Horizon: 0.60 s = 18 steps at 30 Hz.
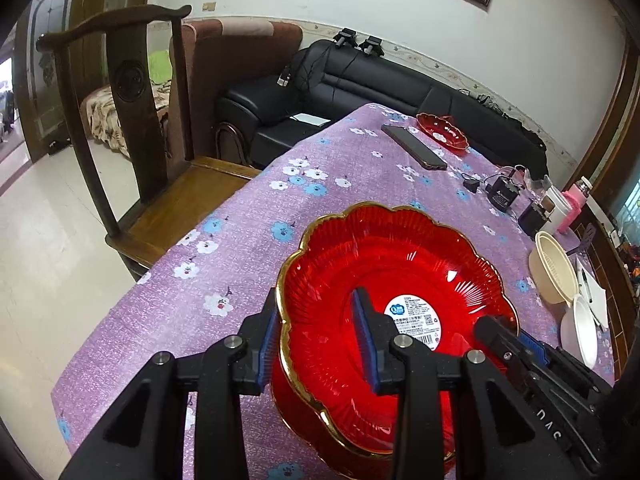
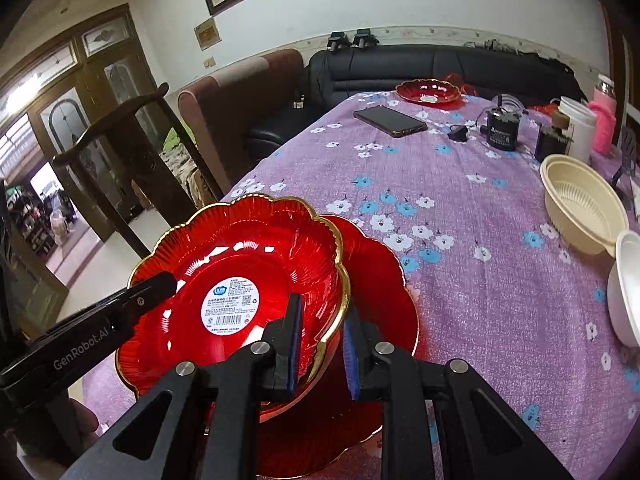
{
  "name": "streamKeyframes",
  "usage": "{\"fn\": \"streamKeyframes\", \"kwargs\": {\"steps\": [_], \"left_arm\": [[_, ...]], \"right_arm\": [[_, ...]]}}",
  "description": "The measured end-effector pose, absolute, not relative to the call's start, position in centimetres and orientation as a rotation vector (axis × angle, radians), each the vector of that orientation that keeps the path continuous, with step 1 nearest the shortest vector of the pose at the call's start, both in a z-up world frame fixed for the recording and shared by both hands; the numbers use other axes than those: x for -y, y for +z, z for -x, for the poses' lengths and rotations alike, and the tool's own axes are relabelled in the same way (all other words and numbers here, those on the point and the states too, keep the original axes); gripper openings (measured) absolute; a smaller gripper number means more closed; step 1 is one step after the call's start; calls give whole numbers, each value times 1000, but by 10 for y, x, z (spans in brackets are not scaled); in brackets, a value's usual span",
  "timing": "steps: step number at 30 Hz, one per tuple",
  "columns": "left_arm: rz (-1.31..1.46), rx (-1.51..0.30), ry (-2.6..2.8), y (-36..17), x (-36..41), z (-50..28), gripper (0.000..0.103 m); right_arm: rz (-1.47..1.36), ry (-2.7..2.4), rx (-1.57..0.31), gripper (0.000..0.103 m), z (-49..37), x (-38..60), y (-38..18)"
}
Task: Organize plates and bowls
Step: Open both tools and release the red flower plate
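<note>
A red gold-rimmed scalloped plate [image 1: 400, 280] with a white label sits on top of a second red plate [image 2: 380, 272] at the near edge of the purple floral table. My left gripper [image 1: 320, 340] straddles the top plate's left rim, one finger inside and one outside, with a gap to the rim. My right gripper [image 2: 320, 344] straddles the same plate's [image 2: 240, 264] right rim, pads close around it. A third red plate [image 1: 442, 130] lies at the far end, also in the right wrist view [image 2: 428, 90].
A phone [image 1: 414, 146] lies near the far plate. A cream strainer bowl [image 2: 580, 204] and a white bowl [image 2: 626, 288] sit on the right. Black chargers [image 2: 500, 128], a white cup and a pink bottle stand behind them. A wooden chair [image 1: 132, 120] stands left of the table.
</note>
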<state>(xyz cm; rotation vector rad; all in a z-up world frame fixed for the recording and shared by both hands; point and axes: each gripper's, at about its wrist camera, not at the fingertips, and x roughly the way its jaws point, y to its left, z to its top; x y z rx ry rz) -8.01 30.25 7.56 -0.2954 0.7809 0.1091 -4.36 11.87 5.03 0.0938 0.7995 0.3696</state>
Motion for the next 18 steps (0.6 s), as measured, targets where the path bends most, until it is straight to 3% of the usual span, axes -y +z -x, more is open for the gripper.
{"fn": "streamKeyframes", "kwargs": {"steps": [2, 8, 11, 13, 18], "left_arm": [[284, -768, 114, 78, -301, 83, 44], [212, -678, 128, 97, -288, 99, 65], [183, -645, 128, 106, -280, 105, 66], [169, -632, 124, 112, -276, 108, 67], [152, -611, 123, 120, -269, 117, 71]], "right_arm": [[-92, 369, -795, 23, 44, -120, 51], [-100, 367, -760, 44, 49, -116, 56], [-103, 364, -730, 50, 56, -113, 64], [-107, 358, -711, 60, 61, -110, 68], [-124, 345, -679, 65, 72, -98, 77]]}}
